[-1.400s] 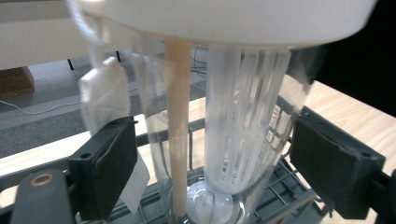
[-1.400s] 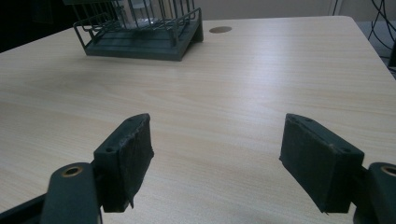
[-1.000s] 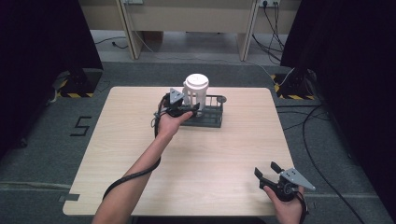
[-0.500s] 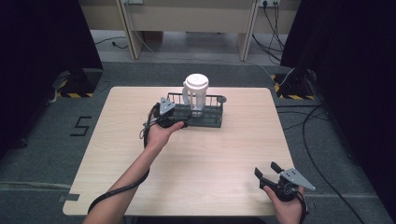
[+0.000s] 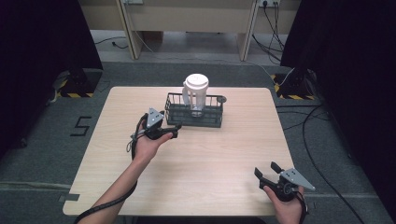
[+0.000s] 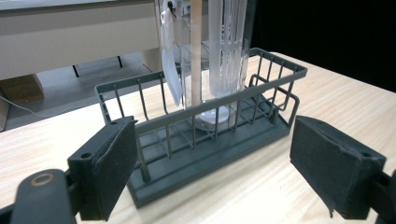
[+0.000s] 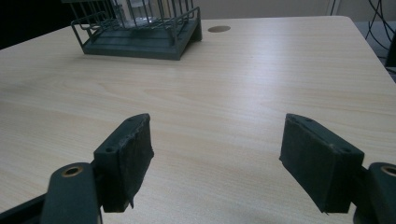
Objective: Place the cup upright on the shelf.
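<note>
A dark wire basket (image 5: 194, 113) stands at the back middle of the wooden table (image 5: 224, 154). Upright inside it is a clear plastic jug with a white lid (image 5: 196, 88). My left gripper (image 5: 175, 130) hovers just left of and in front of the basket, open, with nothing between its pads. In the left gripper view the left gripper (image 6: 219, 156) faces the basket (image 6: 205, 126) a short way off, and the clear jug (image 6: 219, 60) rises from it. My right gripper (image 5: 266, 169) is open and empty near the front right corner. From the right gripper (image 7: 217, 154) the basket (image 7: 140, 35) lies far off.
A round cable hole (image 5: 221, 99) is set in the table just right of the basket. Desk legs and cables lie on the grey floor behind the table. Yellow-black striped stands (image 5: 70, 91) sit at both back corners.
My left gripper has drawn back from the basket's left end, toward the front and left of the table. The right gripper has stayed put.
</note>
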Demonstrator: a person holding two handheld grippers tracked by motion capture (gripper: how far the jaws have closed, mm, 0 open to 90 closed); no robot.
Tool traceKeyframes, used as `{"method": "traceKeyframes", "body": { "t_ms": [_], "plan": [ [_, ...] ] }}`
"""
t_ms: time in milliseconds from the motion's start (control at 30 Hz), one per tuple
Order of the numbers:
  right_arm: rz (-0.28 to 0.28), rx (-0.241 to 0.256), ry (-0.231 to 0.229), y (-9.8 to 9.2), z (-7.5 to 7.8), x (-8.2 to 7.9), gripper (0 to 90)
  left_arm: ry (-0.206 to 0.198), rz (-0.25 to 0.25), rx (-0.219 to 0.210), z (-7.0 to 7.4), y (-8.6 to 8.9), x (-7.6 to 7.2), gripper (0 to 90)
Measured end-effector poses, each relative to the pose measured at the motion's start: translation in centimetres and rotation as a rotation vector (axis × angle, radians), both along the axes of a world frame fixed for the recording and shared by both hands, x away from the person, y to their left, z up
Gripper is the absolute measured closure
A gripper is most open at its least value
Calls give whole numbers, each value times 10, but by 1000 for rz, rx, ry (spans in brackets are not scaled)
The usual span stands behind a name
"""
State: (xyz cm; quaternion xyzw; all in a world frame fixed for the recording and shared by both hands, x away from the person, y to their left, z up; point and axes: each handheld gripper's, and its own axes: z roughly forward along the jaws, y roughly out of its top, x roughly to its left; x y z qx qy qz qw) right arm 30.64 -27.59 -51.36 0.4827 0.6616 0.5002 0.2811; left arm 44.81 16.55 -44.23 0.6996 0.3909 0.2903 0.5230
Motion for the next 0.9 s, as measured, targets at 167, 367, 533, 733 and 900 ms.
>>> {"method": "traceKeyframes", "body": {
  "t_ms": [167, 367, 533, 733, 900],
  "plan": [
    [-1, 1, 0, 0, 0, 0, 256, 2, 2, 0, -6, 9, -13, 148],
    [-2, 1, 0, 0, 0, 0, 256, -2, 1, 12, -15, 20, -28, 149],
    [-3, 0, 1, 0, 0, 0, 256, -4, 3, 18, -23, 29, -40, 151],
    [-4, 0, 1, 0, 0, 0, 256, 6, 10, 30, -38, 41, -56, 152],
    [-4, -1, 0, 0, 0, 0, 256, 8, 24, 32, -49, 49, -66, 155]
  ]
}}
